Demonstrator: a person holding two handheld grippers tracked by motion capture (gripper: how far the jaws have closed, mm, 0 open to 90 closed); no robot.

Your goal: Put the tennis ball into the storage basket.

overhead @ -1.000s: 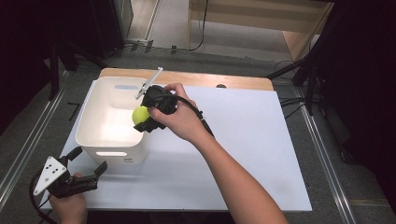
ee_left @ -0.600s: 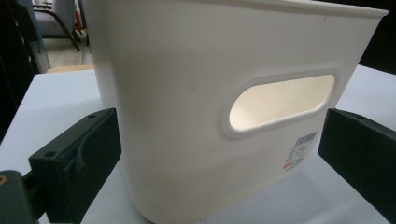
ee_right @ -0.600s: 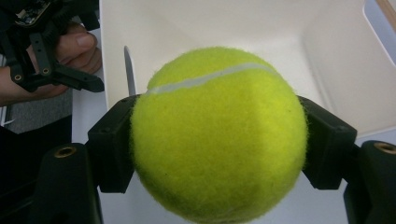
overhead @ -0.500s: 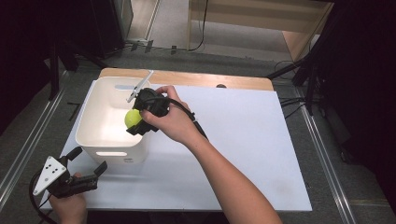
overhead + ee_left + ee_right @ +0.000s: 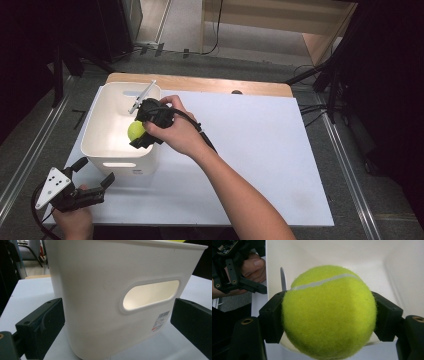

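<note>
A yellow-green tennis ball is clamped between the jaws of my right gripper, which hangs over the inside of a white plastic bin. The ball sits above the bin's floor, near its right wall. My left gripper rests at the table's front left, open, with its jaws spread either side of the bin's near wall and its handle slot. Nothing is held between those jaws.
The bin stands at the left of a white sheet that covers a wooden table. To the right of the bin lies a wide stretch of bare sheet. Metal rails run along the floor at both sides.
My right gripper has carried the ball leftward, from the bin's right rim to over its inside. The left gripper has stayed in place.
</note>
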